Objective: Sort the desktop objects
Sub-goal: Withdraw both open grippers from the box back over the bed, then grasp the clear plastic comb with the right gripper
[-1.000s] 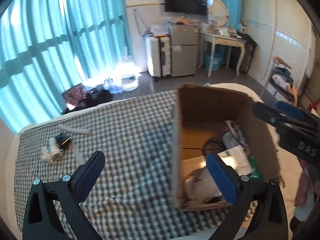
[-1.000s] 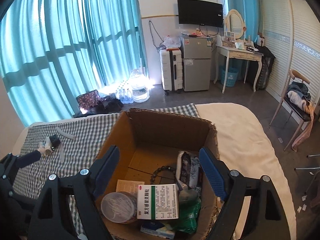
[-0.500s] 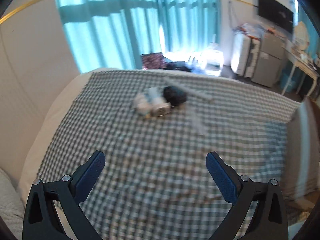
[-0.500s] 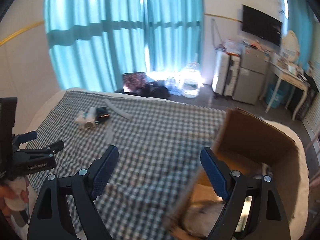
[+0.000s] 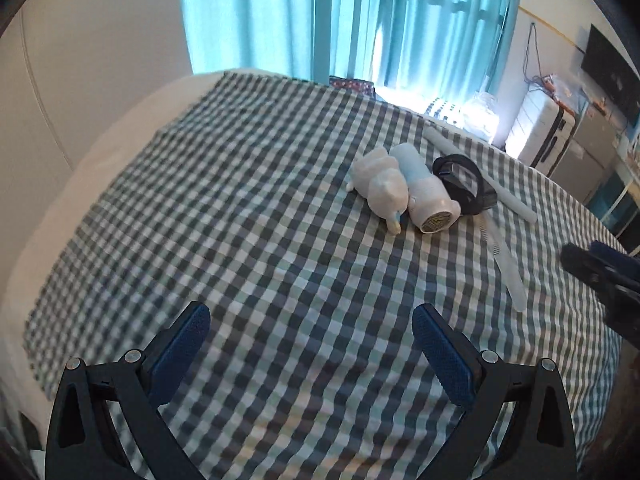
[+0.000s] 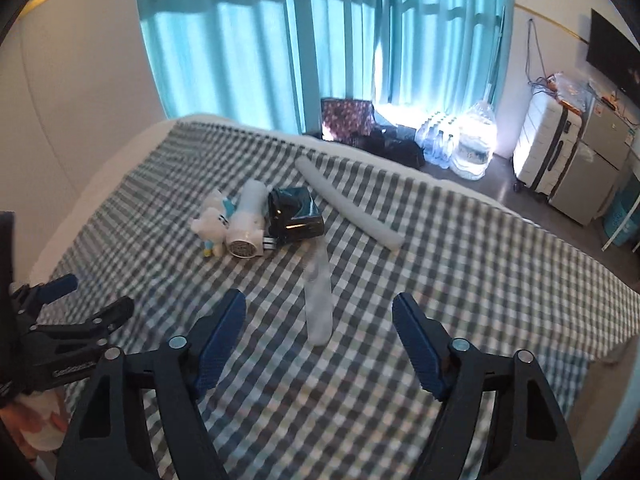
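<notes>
Both wide-jawed grippers left the box; translucent tube points lengthwise toward right gripper, closing.

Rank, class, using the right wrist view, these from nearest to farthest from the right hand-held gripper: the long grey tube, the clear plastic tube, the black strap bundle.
1. Clear plastic tube, just ahead, between the closing, empty jaws of the right hand-held gripper.
2. Black strap bundle, farther up, slightly left.
3. Long grey tube, running back towards the far edge.

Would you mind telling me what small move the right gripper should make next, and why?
Probably ease the right gripper forward and down over the clear tube. Its jaws are closing with nothing between them yet, and the tube lies on the checked cloth just ahead, nearer than the other items.
</notes>
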A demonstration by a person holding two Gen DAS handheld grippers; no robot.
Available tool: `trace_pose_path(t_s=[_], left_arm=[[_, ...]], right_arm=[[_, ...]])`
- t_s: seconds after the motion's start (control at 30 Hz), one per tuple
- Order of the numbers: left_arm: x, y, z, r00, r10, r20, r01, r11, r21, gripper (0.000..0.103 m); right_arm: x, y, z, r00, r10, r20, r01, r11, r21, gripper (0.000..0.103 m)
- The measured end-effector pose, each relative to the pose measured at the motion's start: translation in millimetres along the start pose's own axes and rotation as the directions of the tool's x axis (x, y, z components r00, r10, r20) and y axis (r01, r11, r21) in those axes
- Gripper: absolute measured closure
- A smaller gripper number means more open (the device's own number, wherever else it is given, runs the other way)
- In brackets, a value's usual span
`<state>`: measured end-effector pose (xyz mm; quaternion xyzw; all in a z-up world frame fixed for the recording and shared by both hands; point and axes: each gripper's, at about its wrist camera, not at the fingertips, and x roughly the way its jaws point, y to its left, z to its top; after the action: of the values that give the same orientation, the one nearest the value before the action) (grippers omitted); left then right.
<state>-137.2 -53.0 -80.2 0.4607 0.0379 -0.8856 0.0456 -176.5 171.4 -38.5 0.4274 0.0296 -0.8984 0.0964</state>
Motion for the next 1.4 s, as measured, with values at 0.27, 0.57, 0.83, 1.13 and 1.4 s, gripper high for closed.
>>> trace_pose_path(t_s=[0.27, 0.57, 0.83, 1.13, 1.4], left_arm=[[27.7, -4.0, -0.3, 1.000, 0.001, 0.023, -0.002, 0.999, 0.037, 0.000], [48.6, -12.8, -5.5, 0.999, 0.050, 0.019, -0.051, 0.994, 0.094, 0.000], [35.2, -18.3, -4.9, 0.995, 0.081, 0.054, -0.087, 0.990, 0.115, 0.000], [41.3, -28.2, 40.8, 0.988, 0.108, 0.114, -0.117, 0.991, 0.069, 0.000], [52.0, -48.8, 62.0, 0.990, 0.028, 0.136, -0.033, 0.999, 0.034, 0.000]], right_arm=[[89.6, 3.8, 1.5, 0.994, -0.024, -0.108, 0.021, 0.999, -0.031, 0.038], [94.3, -3.5, -9.0, 0.988, -0.027, -0.155, 0.020, 0.999, -0.044, 0.075], [75.2, -12.8, -23.5, 0.977, -0.021, -0.211, 0.018, 1.000, -0.015, 0.075], [51.8, -24.9, -40.1, 0.965, -0.007, -0.262, 0.006, 1.000, -0.002, 0.076], [63.4, -26.1, -35.9, 0.964, -0.011, -0.267, 0.010, 1.000, -0.005, 0.076]])
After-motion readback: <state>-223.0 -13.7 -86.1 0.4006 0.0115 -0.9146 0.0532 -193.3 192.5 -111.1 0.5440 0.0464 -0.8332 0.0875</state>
